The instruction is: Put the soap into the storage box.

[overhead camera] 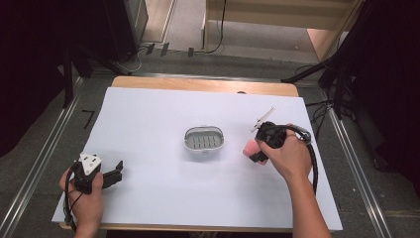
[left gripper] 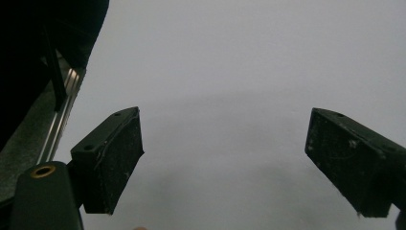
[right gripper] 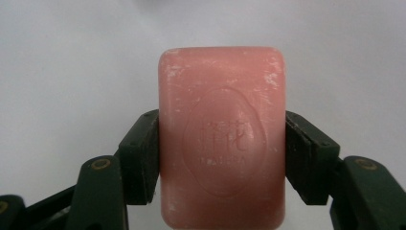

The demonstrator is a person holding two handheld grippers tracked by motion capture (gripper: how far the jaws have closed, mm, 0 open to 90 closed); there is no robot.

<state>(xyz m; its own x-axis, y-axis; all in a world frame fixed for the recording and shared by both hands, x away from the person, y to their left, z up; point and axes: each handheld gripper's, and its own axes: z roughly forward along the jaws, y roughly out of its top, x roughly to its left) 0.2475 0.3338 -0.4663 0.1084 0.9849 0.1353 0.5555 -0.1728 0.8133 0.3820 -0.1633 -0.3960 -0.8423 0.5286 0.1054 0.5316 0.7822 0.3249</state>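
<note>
A pink soap bar point(right gripper: 222, 120) with an embossed oval stamp is clamped by its long sides between the two jaws of my right gripper point(right gripper: 222, 143). In the high view the soap bar point(overhead camera: 249, 148) and right gripper point(overhead camera: 253, 151) are to the right of a grey oval soap dish point(overhead camera: 204, 139) with a slotted insert, a short gap apart from it. My left gripper point(overhead camera: 115, 173) rests at the near left of the white sheet point(overhead camera: 163, 198). In its own view the left gripper point(left gripper: 224, 143) has its jaws spread wide over bare white sheet, with nothing between them.
The white sheet covers most of a wooden table point(overhead camera: 198, 83). Metal rails point(overhead camera: 44, 158) run along both sides on the floor. Dark stands and cables point(overhead camera: 327, 74) are beyond the far right corner.
</note>
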